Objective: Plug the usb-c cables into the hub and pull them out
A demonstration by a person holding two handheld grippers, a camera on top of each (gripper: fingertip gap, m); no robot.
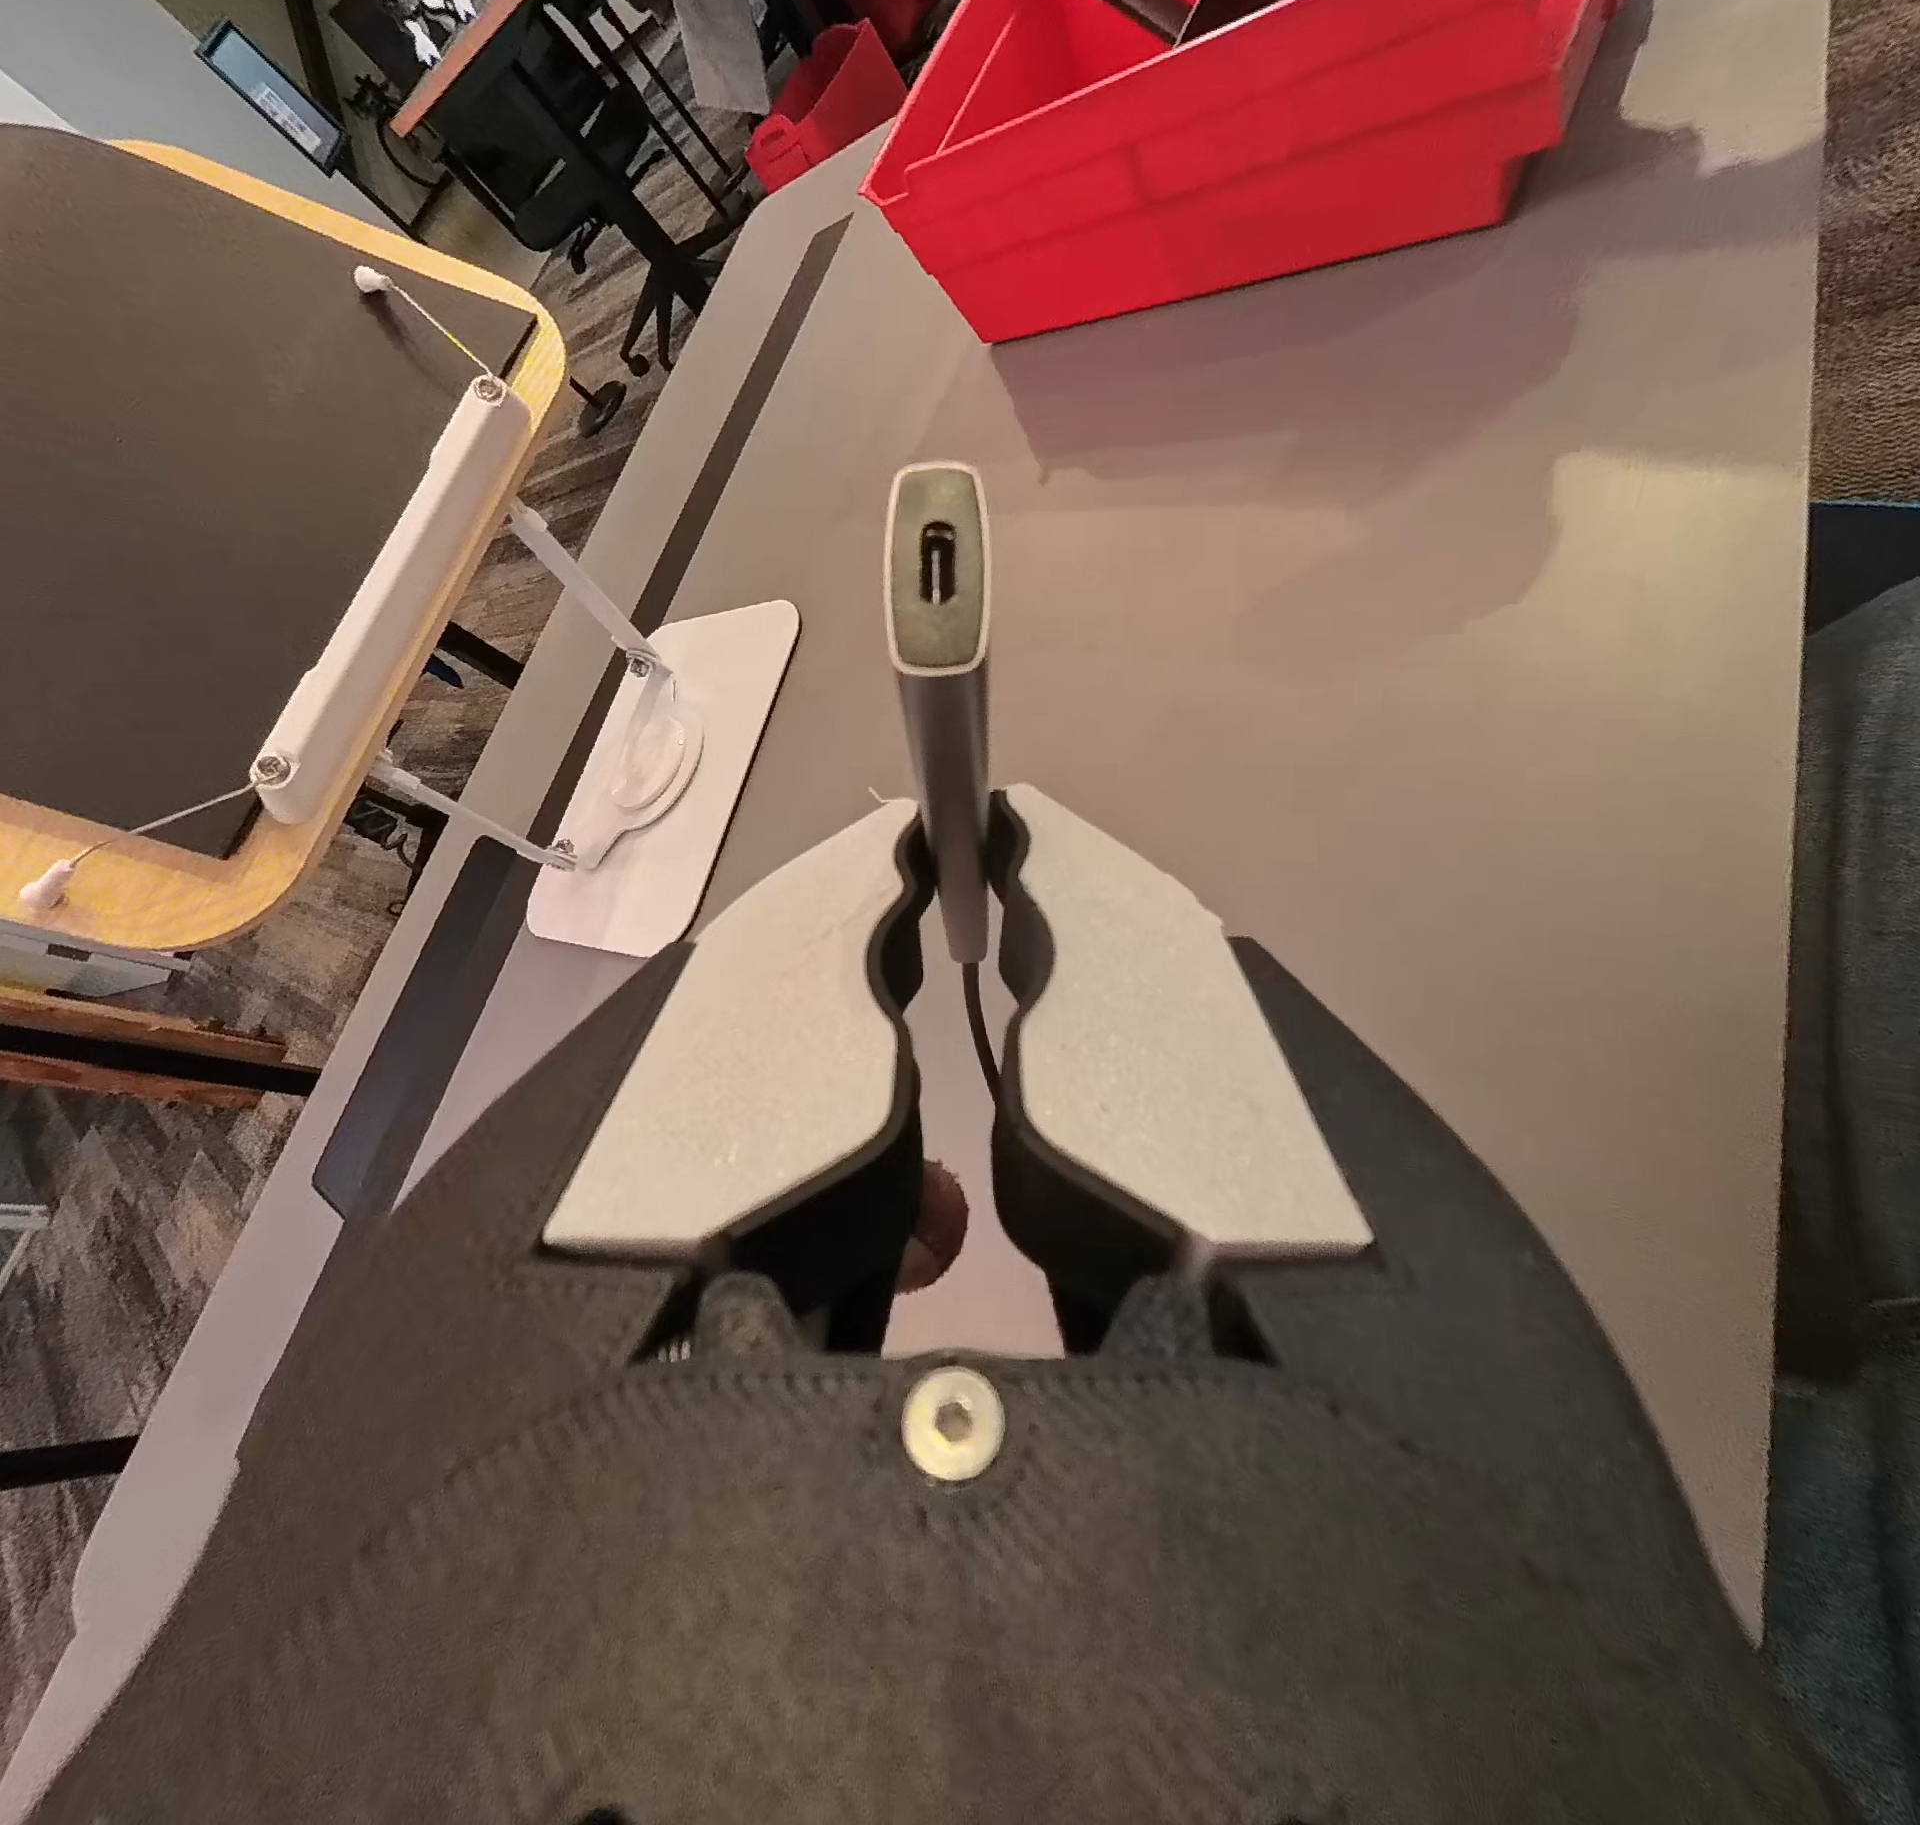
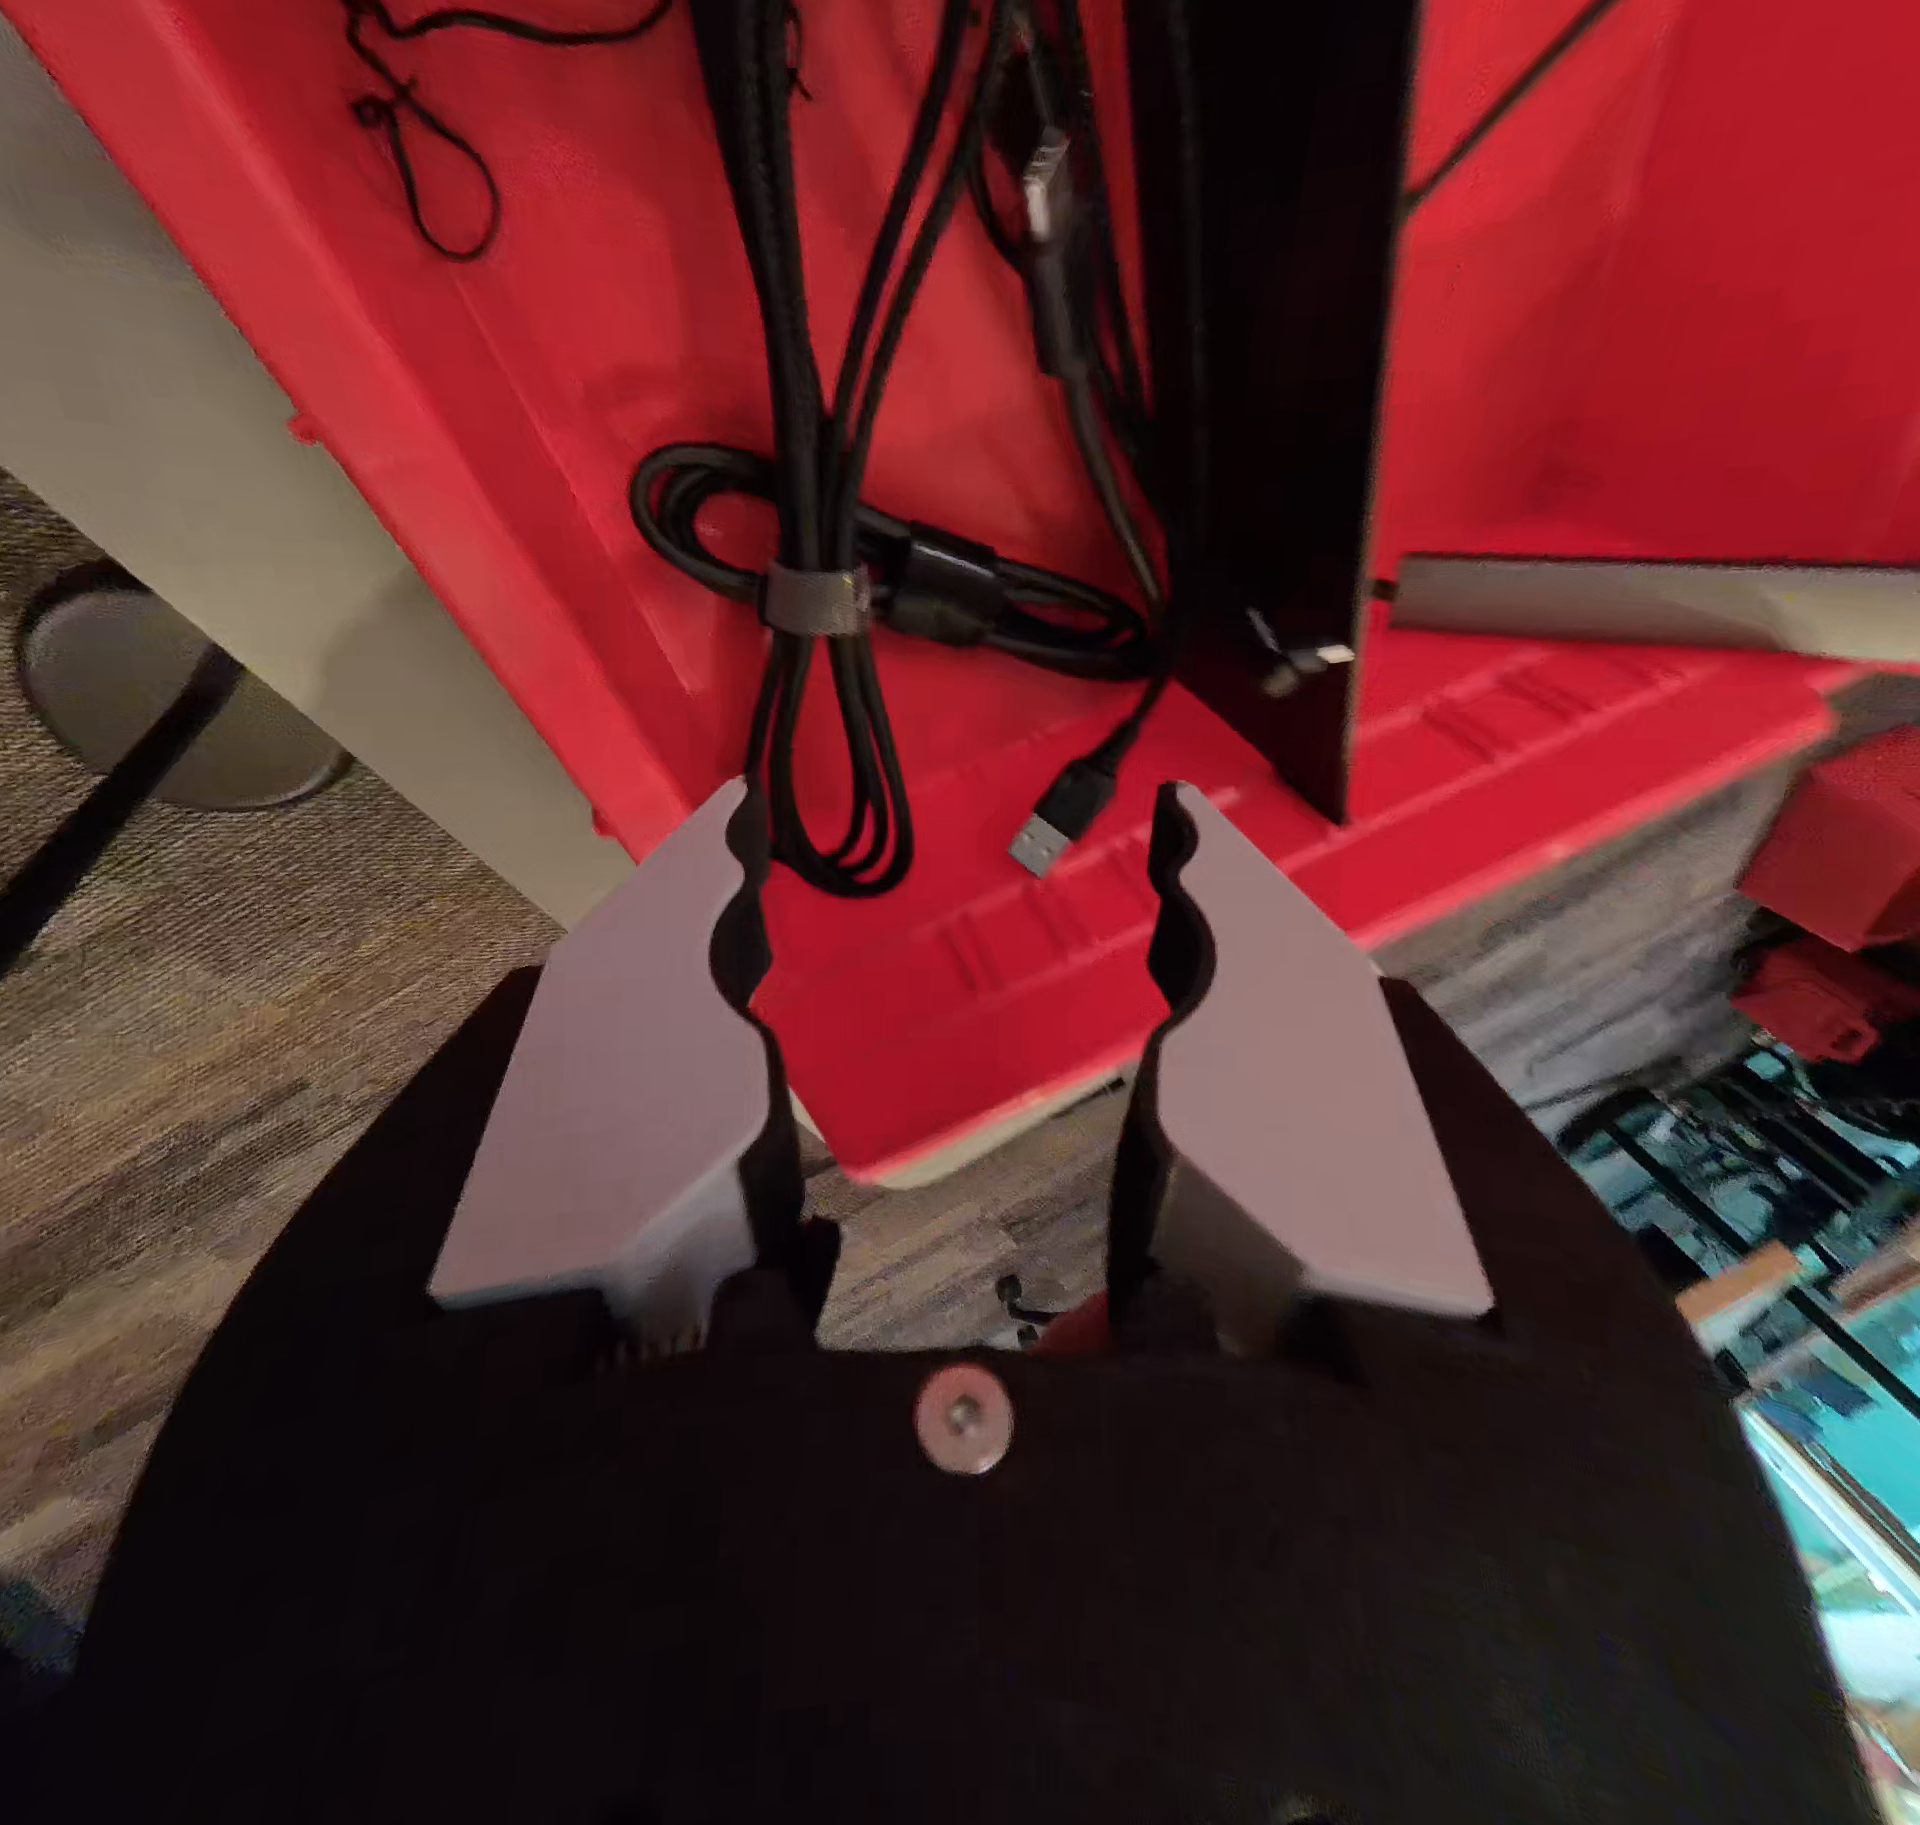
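1. Grey table (image 1: pixel 1403 736) fills the centre/right of left wrist view; patterned floor at left edge, red bin (image 1: pixel 1226 144) upper right, white flat-base stand (image 1: pixel 665 778) mid-left w/ a wood-edged dark board (image 1: pixel 208 528) on it.
2. Left gripper (image 1: pixel 958 840) bottom centre, jaws clamped on the hub (image 1: pixel 935 632): slim grey metal body, held end-on above the table.
3. Hub's end face w/ one oval port points toward cam, at frame centre; thin black lead (image 1: pixel 982 1022) runs back from hub betw. the fingers.
4. Right wrist view: looking into the bin (image 2: pixel 520 373), interior fills upper 2/3 of frame; black divider (image 2: pixel 1278 321) upper centre-right.
5. Right gripper (image 2: pixel 961 809) lower centre, jaws apart, nothing betw. them, tips over the bin's near part.
6. Black cables (image 2: pixel 821 425) piled in compartment left of divider; one coil (image 2: pixel 904 580) bound by a grey strap (image 2: pixel 816 596) at centre.
7. Loose USB plug (image 2: pixel 1055 825) w/ silver tip lies just above/betw. the fingertips, not touching them.
8. Grey bar-shaped item (image 2: pixel 1662 596) mid-right, past divider; can't tell what.
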